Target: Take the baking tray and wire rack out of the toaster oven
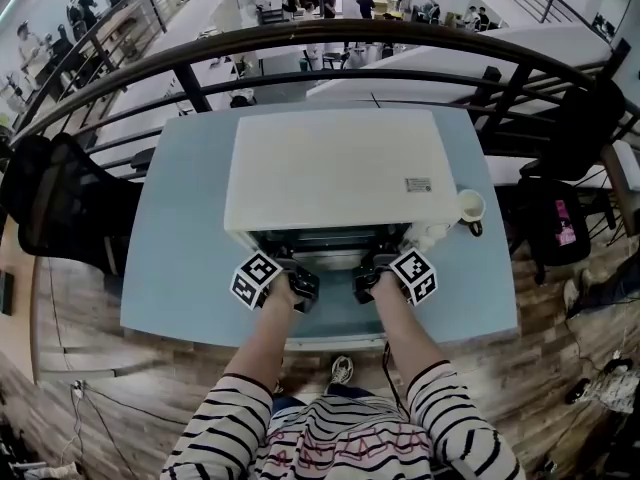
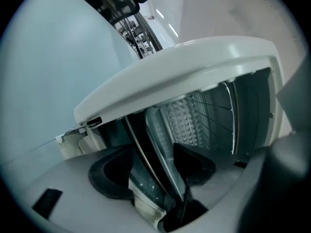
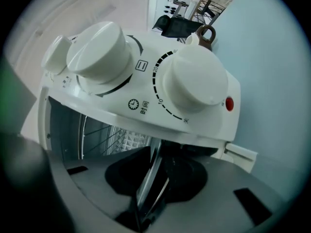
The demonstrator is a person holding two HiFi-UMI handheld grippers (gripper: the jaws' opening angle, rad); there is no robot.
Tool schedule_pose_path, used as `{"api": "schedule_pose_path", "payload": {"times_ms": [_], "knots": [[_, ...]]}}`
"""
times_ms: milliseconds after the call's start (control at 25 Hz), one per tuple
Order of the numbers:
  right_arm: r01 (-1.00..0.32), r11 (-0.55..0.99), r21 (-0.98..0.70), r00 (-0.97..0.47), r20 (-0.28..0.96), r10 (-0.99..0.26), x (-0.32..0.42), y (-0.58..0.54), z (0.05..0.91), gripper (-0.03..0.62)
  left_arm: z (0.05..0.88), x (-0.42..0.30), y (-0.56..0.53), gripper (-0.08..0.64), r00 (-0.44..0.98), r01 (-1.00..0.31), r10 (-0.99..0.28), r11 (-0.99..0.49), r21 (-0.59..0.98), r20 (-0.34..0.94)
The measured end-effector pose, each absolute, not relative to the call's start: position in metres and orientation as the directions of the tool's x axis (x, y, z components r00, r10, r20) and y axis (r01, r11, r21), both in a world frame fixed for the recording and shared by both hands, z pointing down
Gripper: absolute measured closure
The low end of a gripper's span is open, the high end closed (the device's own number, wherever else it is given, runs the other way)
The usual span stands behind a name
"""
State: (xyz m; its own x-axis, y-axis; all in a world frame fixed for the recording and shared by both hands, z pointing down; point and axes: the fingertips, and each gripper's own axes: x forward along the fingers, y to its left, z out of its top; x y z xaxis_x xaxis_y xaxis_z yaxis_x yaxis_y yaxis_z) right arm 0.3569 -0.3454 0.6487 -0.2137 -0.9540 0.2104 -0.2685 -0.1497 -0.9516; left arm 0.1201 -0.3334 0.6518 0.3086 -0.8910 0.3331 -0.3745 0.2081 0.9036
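1. Mezzanine setting: a pale blue table (image 1: 180, 298) stands against a dark railing (image 1: 300, 43), with wood floor around it. The white toaster oven (image 1: 335, 173) sits mid-table toward the far edge, its mouth facing the near edge and me.
2. I judge this to be the first pull. The baking tray (image 2: 158, 149) is inside the oven with its front rim at the mouth, and the wire rack (image 2: 214, 110) sits in the cavity beyond it.
3. My left gripper (image 1: 303, 286) is at the left of the mouth. Its jaws stand fairly wide with the tray rim running between them, and I see daylight beside the pads, so I don't count it as a grip.
4. My right gripper (image 1: 365, 283) is at the right of the mouth, under the dials (image 3: 194, 81). Its jaws are narrow and pinched on what looks like the thin metal edge of the tray.
5. Next move, as I read it: close the left jaws on the rim to match the right. Then draw both hands straight back toward the near edge and keep the tray level, so it doesn't snag the rack.
6. Room to move: a bare strip of table lies between the oven mouth and the near edge, enough to land the tray. A mug (image 1: 470, 208) stands just beside the oven's right side and is out of the pull path. The near-left and near-right corners are free.
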Motion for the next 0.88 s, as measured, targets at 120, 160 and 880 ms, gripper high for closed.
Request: {"api": "schedule_pose_path", "payload": {"times_ms": [120, 160, 880], "knots": [[-0.261, -0.164, -0.951, -0.22, 0.225, -0.949, 0.356, -0.342, 0.648, 0.5, 0.654, 0.116, -0.335, 0.322, 0.296, -0.335, -0.894, 0.232, 0.913, 0.336], [-0.261, -0.171, -0.95, -0.224, 0.232, -0.947, 0.357, -0.34, 0.648, 0.501, 0.655, 0.116, -0.335, 0.322, 0.293, -0.327, -0.895, 0.236, 0.915, 0.336], [-0.242, -0.216, -0.946, -0.216, 0.27, -0.939, 0.357, -0.242, 0.649, 0.51, 0.654, 0.108, -0.253, 0.469, 0.347, -0.194, -0.896, 0.219, 0.956, 0.276]]}}
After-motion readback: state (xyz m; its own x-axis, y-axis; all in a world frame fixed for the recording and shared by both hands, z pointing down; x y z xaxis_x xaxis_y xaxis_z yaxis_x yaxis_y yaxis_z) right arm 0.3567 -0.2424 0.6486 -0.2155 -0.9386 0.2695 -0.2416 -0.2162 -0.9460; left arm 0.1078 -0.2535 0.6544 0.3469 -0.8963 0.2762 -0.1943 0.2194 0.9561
